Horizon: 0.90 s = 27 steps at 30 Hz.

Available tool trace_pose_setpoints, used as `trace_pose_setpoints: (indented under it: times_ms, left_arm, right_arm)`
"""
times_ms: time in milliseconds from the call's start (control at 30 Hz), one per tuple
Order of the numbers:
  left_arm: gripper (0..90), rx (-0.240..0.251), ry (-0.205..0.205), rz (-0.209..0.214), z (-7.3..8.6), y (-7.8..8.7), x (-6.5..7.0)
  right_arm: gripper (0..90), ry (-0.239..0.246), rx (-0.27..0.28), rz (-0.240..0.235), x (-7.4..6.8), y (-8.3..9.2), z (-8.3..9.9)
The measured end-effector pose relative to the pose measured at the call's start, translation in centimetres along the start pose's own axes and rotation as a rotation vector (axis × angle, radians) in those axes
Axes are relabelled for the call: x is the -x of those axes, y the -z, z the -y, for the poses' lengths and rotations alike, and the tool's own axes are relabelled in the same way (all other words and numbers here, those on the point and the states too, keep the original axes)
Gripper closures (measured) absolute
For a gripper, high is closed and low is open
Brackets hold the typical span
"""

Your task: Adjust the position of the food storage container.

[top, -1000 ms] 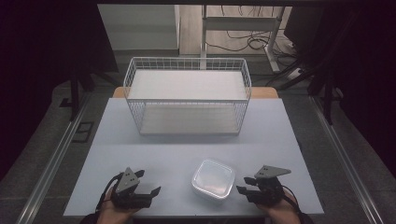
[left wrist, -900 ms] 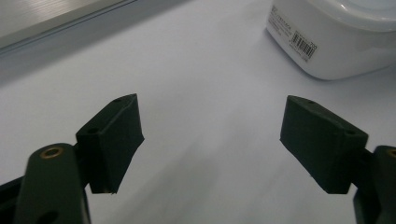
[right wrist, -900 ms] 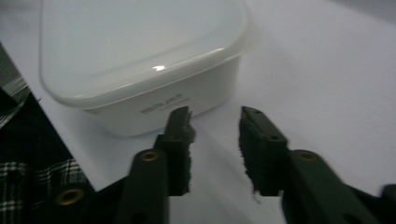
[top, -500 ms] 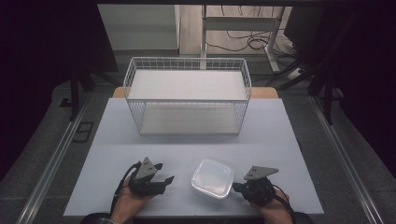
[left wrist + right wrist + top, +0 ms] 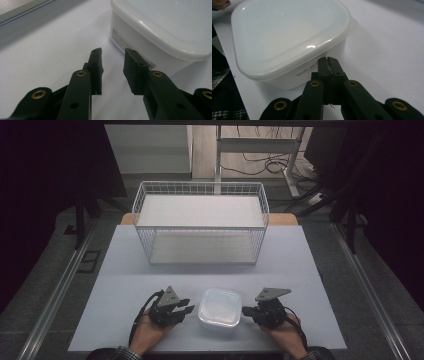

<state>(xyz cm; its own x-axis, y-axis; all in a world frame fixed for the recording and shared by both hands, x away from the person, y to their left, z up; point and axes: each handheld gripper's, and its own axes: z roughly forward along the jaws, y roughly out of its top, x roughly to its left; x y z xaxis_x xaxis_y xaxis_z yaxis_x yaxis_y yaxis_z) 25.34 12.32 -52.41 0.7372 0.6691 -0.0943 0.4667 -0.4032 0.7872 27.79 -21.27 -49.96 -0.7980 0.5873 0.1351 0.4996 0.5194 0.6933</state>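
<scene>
Lidded plastic box [image 5: 220, 307] sits near the front edge of the table [image 5: 300, 260], lid on, resting flat. In the high view it lies at 6 o'clock from the wire basket [image 5: 200, 222], well apart from it, with bare tabletop between.

Your left gripper [image 5: 184, 309] is at the box's 9 o'clock, tips just beside the wall. Your right gripper [image 5: 247, 310] is at its 3 o'clock, tips close to the wall; contact can't be made out from above.

Changes over the last second: both hands have slid inward toward the box, the left from farther out. Left jaws have just been closing; in the left gripper view a narrow gap remains between the pads [image 5: 96, 62], nothing in it, and the box wall [image 5: 140, 47] stands off to one side. Right jaws are pressed fully together, empty, aimed at the box's side just under the lid rim [image 5: 294, 62].

Reading: neither gripper grips anything. With both narrowed and flanking the box, you look set to squeeze it between the two tools rather than pinch it. The smooth walls may slip, so keep the pressure even on both sides.
</scene>
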Motion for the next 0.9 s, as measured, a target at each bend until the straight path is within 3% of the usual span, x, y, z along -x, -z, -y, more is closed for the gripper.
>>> trace_pose_setpoints:
  times_ms: [367, 467, 567, 733, 800, 833, 900]
  left_arm:
    - [66.0, 0.002, 0.011, -0.041, 0.8, 1.7, -0.2]
    - [63.7, 0.002, 0.025, -0.056, 1.1, 2.0, -0.7]
    - [59.6, 0.011, 0.041, -0.06, 1.4, 2.4, -1.1]
    - [42.1, 0.022, 0.052, -0.076, 1.9, 3.0, -1.2]
    - [35.2, 0.026, 0.055, -0.079, 2.0, 3.0, -1.3]
    - [30.3, 0.025, 0.058, -0.074, 2.0, 3.0, -1.3]
    - [28.6, 0.019, 0.065, -0.067, 2.1, 2.8, -1.4]
  right_arm:
    - [89.0, 0.048, -0.008, -0.013, -0.4, -2.1, -2.1]
    - [88.9, 0.059, -0.006, -0.006, -0.5, -2.2, -2.2]
    - [85.0, 0.087, 0.007, 0.029, -0.6, -1.6, -2.1]
    - [67.1, 0.11, 0.032, 0.069, -0.5, -0.4, -1.5]
    - [57.1, 0.115, 0.033, 0.085, -0.3, -0.2, -1.1]
    - [47.3, 0.124, 0.035, 0.095, -0.1, 0.0, -0.8]
    - [42.2, 0.128, 0.035, 0.093, 0.0, 0.0, -0.6]
